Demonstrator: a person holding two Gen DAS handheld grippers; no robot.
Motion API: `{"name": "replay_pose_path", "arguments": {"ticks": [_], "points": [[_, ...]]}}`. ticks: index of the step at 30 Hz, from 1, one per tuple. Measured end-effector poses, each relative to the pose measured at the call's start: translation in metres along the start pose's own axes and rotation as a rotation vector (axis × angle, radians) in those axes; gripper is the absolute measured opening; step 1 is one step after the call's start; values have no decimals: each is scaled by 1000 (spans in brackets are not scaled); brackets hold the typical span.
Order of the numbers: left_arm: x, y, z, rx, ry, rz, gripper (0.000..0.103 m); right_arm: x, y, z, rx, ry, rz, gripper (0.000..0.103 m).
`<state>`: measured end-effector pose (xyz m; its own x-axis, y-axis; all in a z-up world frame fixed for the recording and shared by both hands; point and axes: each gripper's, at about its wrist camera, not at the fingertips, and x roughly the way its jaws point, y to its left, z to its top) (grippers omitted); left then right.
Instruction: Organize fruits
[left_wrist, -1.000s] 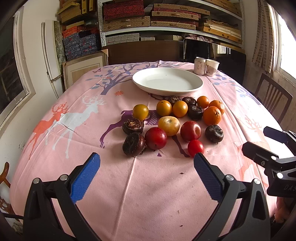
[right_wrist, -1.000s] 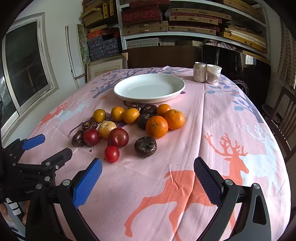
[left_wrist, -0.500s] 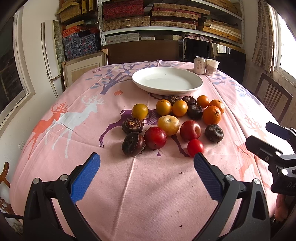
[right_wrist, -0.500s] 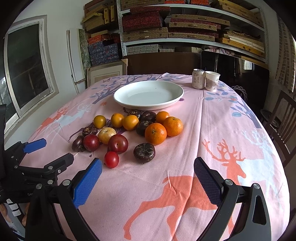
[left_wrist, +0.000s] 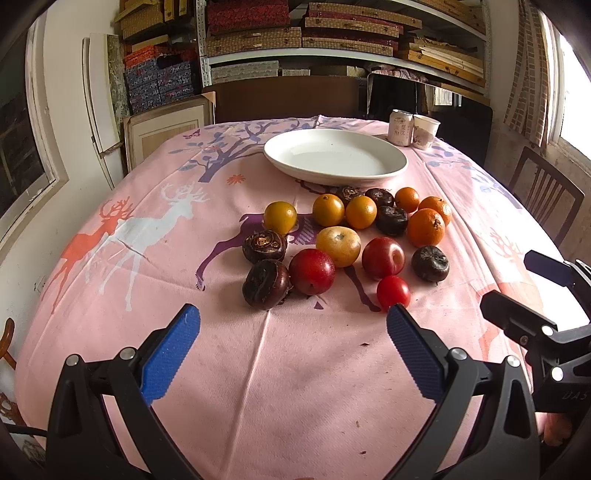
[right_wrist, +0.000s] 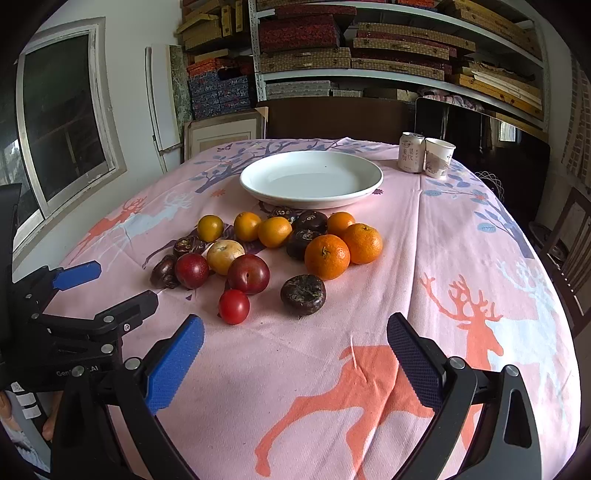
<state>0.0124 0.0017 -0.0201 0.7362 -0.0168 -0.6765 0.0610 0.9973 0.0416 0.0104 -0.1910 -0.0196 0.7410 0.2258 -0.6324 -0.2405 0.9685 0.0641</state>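
Both claws hang over the near part of the table with nothing between their blue pads; the left gripper (left_wrist: 293, 332) is spread wide, and the right gripper (right_wrist: 295, 341) is spread just as wide, each clear of the pink deer tablecloth (right_wrist: 461, 258); ahead of them the fruits (right_wrist: 266, 251) lie loose on the cloth in one cluster, none in a container; the small red tomato (left_wrist: 393, 291) is nearest, just ahead of the left gripper's right pad, with a dark brown fruit (right_wrist: 303, 294) beside it, then red plums, yellow fruits and oranges (right_wrist: 327, 256) farther back; beyond the cluster the white plate (right_wrist: 369, 184) sits empty, its near rim almost touching the farthest fruits; a can (right_wrist: 411, 152) and a paper cup (right_wrist: 438, 157) stand together at the far right edge; open cloth stretches to the right of the fruit and in front of both claws.
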Motion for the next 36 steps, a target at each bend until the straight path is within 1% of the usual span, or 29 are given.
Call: {"name": "replay_pose_path", "arguments": {"ticks": [6,8,12,21,30,36], "points": [[4,1,-1,8,15,-6,99,1,-2,0,10,2,18,99],[5,1,-1,10,16,3,99,1,-1,-1,5,2,5,99],[6,1,-1,10,18,24,99,2,-1,-1,10,2,10,99],[10,3,-2,3,31,39,99,2,-3,-2,18,-6,-1,99],[13,6,-2,-3,34,39,99,5,-7,-2,37,3,6,99],[19,15,-4,-28,55,30,99,5,-9,-2,42,7,10,99]]}}
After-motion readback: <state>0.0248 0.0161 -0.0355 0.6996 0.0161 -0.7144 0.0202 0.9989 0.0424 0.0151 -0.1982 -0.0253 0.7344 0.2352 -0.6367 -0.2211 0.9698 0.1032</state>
